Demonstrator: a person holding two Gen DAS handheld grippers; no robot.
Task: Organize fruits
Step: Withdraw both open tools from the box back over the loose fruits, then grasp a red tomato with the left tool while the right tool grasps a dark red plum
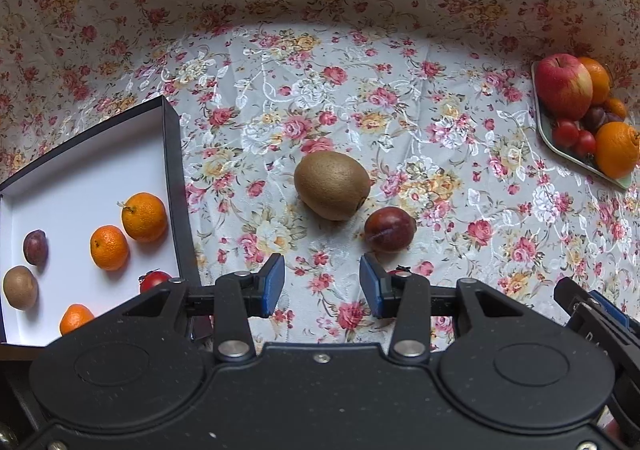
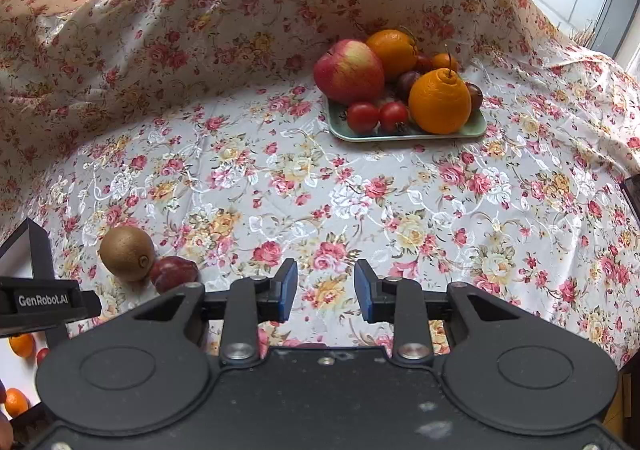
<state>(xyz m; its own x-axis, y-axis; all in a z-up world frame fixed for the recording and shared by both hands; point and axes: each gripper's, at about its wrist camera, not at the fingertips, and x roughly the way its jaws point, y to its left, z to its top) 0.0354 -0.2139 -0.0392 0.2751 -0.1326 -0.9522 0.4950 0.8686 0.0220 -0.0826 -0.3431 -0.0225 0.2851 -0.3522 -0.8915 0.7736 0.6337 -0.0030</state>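
A brown kiwi (image 1: 332,186) and a dark red plum (image 1: 389,230) lie side by side on the floral cloth, just ahead of my left gripper (image 1: 322,270). Its blue pads stand open with only cloth between them. A small red tomato (image 1: 400,271) peeks out behind its right finger. In the right wrist view the kiwi (image 2: 127,252) and plum (image 2: 174,272) sit at the lower left. My right gripper (image 2: 326,274) is open over bare cloth, holding nothing. Far ahead of it is a green plate (image 2: 400,137) with an apple (image 2: 348,70), oranges, tomatoes and plums.
A black box (image 1: 172,170) with a white inside stands to the left, holding three small oranges, a plum, a kiwi and a tomato. The plate (image 1: 548,134) sits at the far right of the left wrist view. Draped floral cloth rises behind the table.
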